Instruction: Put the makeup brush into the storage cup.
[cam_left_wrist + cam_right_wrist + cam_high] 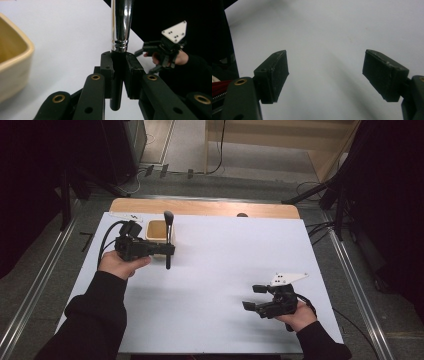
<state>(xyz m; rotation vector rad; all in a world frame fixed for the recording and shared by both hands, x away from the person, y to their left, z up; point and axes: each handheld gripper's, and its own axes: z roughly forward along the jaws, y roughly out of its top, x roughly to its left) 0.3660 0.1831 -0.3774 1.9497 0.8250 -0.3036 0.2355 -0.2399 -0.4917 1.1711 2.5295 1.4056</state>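
A makeup brush (168, 240) with a black handle and chrome ferrule (121, 23) stands upright, bristles up, with my left gripper (170, 249) shut on its handle. It hangs just right of a cream square box (159, 231), whose rim (23, 47) appears at the left of the left gripper view. My right gripper (253, 297) rests at the table's front right, open, with only the white surface between its pads (274, 75). It also appears far off in the left gripper view (145, 58).
A white sheet (225, 270) covers the table, with a wooden strip (200, 209) bare along the far edge. Metal rails (350, 270) run along both sides. Cables lie on the floor beyond the table.
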